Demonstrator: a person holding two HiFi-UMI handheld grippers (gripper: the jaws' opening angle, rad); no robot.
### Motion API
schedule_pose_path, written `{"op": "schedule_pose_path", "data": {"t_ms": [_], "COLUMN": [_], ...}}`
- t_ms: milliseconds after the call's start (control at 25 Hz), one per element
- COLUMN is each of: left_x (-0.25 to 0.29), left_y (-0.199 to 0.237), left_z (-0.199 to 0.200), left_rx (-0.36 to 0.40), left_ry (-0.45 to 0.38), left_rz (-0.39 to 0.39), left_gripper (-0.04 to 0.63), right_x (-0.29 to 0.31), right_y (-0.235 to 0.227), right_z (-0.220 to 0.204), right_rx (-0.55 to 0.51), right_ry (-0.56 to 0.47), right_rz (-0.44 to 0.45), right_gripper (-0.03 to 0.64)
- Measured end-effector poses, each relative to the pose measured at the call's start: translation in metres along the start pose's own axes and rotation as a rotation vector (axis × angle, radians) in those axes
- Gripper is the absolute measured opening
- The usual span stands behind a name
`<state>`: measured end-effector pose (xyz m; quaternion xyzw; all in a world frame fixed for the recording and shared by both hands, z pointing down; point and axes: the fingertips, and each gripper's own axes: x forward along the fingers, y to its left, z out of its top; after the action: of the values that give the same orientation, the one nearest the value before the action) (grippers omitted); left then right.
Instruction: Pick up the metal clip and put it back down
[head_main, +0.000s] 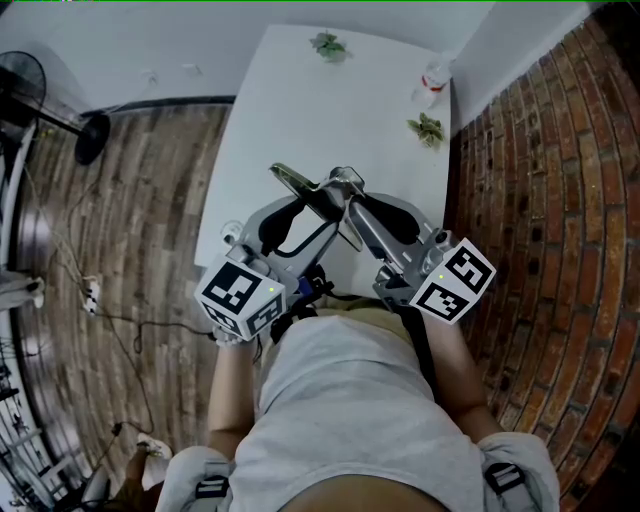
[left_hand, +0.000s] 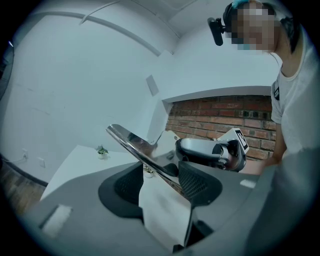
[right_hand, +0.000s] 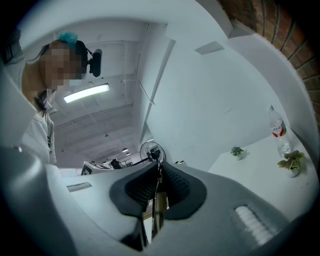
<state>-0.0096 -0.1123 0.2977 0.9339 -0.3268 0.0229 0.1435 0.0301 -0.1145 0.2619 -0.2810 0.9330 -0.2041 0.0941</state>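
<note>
The metal clip (head_main: 296, 179), a shiny two-armed blade, hangs in the air over the near end of the white table (head_main: 300, 90). My right gripper (head_main: 350, 192) is shut on one end of it; in the right gripper view the pads pinch a thin metal edge (right_hand: 158, 187). My left gripper (head_main: 318, 205) comes from the left, jaws apart. In the left gripper view the clip (left_hand: 131, 139) runs slantwise across the gap and touches the right-hand pad (left_hand: 197, 182); the other pad stands off it. The right gripper (left_hand: 212, 150) shows just behind.
Two small potted plants (head_main: 328, 45) (head_main: 428, 129) and a plastic bottle (head_main: 432, 83) stand at the table's far end. A brick wall (head_main: 540, 150) runs along the right. A standing fan (head_main: 30, 95) and cables are on the wooden floor to the left.
</note>
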Motion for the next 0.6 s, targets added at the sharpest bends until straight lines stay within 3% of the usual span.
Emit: {"op": "schedule_pose_path", "data": {"t_ms": [600], "left_x": [0.0059], "left_y": [0.0059], "left_z": [-0.0059], "left_rx": [-0.018], "left_ry": [0.026], "left_rz": [-0.004], "left_gripper": [0.225], "right_x": [0.0021], "right_y": [-0.0079], "right_z": [-0.0057], "right_rx": [-0.008], "right_ry": [0.033], "right_rz": [-0.030], "right_gripper": [0.029]}}
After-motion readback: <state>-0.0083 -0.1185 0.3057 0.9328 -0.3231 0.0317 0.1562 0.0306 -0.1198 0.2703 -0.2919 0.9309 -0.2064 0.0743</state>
